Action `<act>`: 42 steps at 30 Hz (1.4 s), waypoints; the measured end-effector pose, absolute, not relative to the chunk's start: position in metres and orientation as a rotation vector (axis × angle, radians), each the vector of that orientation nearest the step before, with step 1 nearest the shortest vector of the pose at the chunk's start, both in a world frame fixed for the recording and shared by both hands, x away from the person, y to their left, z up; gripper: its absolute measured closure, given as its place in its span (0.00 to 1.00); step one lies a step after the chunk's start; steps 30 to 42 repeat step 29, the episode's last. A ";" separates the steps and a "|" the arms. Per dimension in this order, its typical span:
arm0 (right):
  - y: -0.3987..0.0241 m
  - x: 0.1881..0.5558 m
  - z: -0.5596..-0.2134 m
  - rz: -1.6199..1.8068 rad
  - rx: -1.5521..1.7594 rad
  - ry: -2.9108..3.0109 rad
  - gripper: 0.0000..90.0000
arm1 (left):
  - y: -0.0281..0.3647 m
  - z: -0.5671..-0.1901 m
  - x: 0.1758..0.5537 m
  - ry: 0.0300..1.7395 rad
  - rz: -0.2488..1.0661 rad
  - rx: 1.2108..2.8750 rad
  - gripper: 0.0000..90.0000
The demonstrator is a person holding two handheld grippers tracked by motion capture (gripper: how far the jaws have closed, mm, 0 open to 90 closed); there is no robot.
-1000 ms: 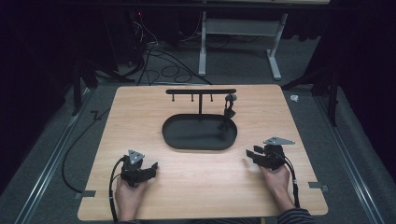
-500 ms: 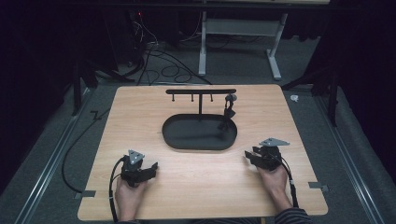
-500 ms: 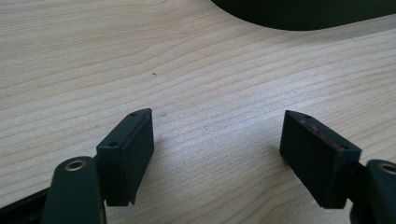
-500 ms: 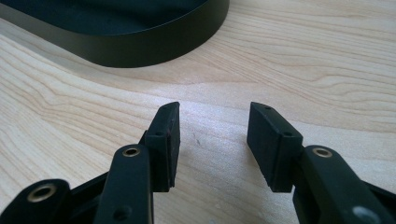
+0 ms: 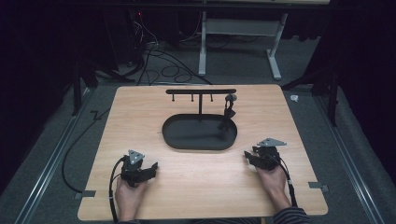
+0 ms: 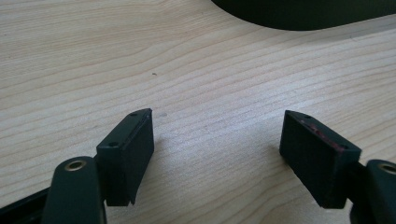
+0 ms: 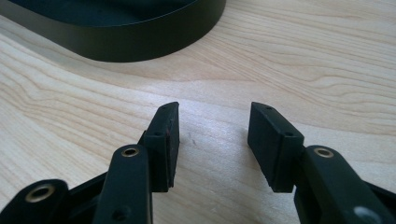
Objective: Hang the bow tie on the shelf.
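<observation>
Both my grippers rest low on the wooden table (image 5: 201, 172), empty.
My left gripper (image 6: 217, 140) is spread wide, my right gripper (image 7: 212, 135) spread less; the black oval tray (image 5: 200, 132) lies between and beyond them.

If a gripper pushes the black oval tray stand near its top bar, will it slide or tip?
The stand probably slides rather than tips: its oval tray base is broad and flat on the table. A push high on the thin bar might rock it. It looks rigid, likely metal.

High view overlooks the table (image 5: 196, 186); both gripper views skim it, sharing the tray (image 5: 200, 133).
</observation>
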State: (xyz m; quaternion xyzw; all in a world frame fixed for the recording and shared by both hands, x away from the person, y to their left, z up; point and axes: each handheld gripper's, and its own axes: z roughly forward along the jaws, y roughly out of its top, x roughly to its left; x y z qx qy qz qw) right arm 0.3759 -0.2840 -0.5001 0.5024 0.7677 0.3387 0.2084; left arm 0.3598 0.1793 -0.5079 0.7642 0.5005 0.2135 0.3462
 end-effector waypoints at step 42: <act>-0.281 0.375 -0.502 0.918 1.370 2.131 0.52 | 0.181 -0.508 0.358 1.317 0.562 1.965 0.35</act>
